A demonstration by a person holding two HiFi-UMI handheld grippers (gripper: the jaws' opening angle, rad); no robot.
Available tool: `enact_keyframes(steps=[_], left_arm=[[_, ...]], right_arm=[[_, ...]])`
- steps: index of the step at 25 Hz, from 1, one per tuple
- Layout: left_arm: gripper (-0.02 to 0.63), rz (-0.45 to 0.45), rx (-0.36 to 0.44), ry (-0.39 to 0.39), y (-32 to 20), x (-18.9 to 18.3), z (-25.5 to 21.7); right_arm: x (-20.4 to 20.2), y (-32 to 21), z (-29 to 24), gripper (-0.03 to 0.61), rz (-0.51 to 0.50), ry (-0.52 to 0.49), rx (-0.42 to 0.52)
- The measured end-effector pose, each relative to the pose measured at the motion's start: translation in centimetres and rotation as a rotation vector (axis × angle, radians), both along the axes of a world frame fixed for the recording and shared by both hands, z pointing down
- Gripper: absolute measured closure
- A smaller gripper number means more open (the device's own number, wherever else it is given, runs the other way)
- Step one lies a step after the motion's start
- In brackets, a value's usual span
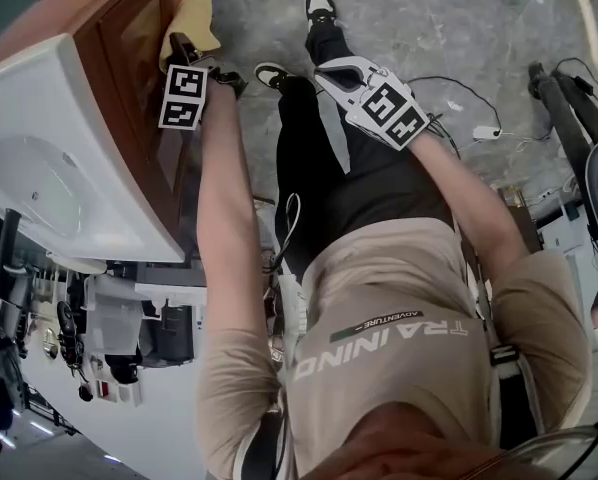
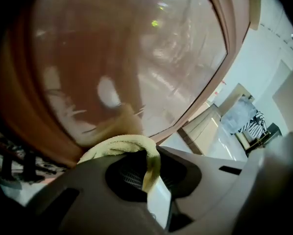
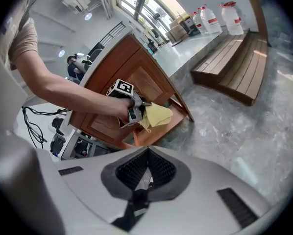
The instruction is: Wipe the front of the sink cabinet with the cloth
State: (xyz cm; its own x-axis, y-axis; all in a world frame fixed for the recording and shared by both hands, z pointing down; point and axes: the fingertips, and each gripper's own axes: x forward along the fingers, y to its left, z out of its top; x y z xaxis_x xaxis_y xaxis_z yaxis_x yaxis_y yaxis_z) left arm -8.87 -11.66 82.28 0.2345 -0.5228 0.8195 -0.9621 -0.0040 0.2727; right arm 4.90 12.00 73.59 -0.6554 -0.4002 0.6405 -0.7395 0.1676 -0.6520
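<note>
Clamping cloth (image 1: 195, 16), left hand-held gripper (image 1: 182, 44) presses it on cabinet (image 1: 129, 43).

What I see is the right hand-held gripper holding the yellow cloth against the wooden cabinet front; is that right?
Not quite: it is the left hand-held gripper that holds the yellow cloth against the wooden cabinet front. The right gripper view shows this from across the floor; the rest stands.

floor (image 1: 459, 18): grey, marbled | standing on it: sink cabinet (image 1: 129, 38), wooden bench (image 3: 234, 65), person's shoes (image 1: 320, 6)
</note>
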Motion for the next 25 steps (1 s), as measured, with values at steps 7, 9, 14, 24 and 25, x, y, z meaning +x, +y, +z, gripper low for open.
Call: enact_keyframes(steps=[7, 9, 14, 24, 25], left_arm=[[0.571, -0.001, 0.026, 0.020, -3.2, 4.8, -0.6], [0.571, 0.013, 0.041, 0.028, -4.1, 6.5, -0.9], [0.571, 0.037, 0.055, 0.052, -6.3, 9.7, -1.3], [0.571, 0.151, 0.134, 0.111, -8.3, 15.6, -3.6], [0.571, 0.168, 0.144, 0.118, -8.2, 16.1, -4.0]], right_arm=[[3.0, -1.4, 0.3, 0.566, 0.037, -0.003, 0.004], [3.9, -1.8, 0.2, 0.566, 0.050, -0.002, 0.008], [5.2, -2.4, 0.3, 0.566, 0.082, 0.009, 0.009], [7.3, -1.8, 0.2, 0.566, 0.109, 0.027, 0.004], [7.5, -1.9, 0.1, 0.566, 0.111, 0.030, 0.010]])
